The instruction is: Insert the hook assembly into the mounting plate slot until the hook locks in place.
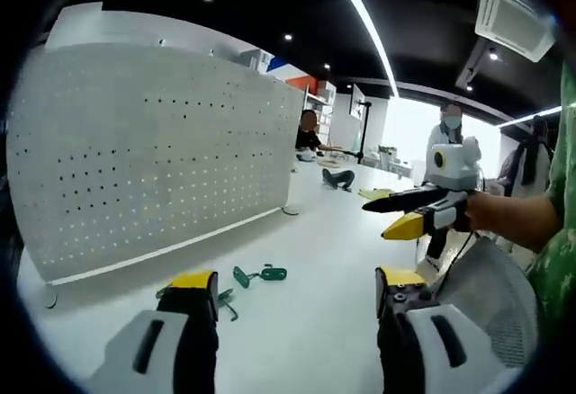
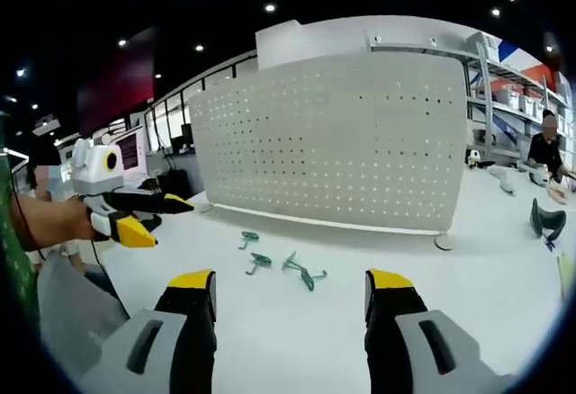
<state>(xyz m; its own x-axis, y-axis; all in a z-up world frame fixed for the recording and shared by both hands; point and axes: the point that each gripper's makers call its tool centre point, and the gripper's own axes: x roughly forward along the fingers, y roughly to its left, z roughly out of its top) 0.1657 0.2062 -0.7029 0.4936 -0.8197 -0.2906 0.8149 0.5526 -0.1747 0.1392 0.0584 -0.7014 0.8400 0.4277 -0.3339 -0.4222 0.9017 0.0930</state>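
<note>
A white perforated mounting plate stands upright on the white table. Green hook pieces lie loose on the table in front of it; in the right gripper view I see three. My left gripper is open and empty, short of the hooks; it also enters the right gripper view at the left. My right gripper is open and empty too, hovering above the table; a hand holds it at the right of the left gripper view.
A white mesh chair back stands at the table's near edge. People sit and stand at the far end. A dark object lies on the table to the plate's right. Shelves stand behind the plate.
</note>
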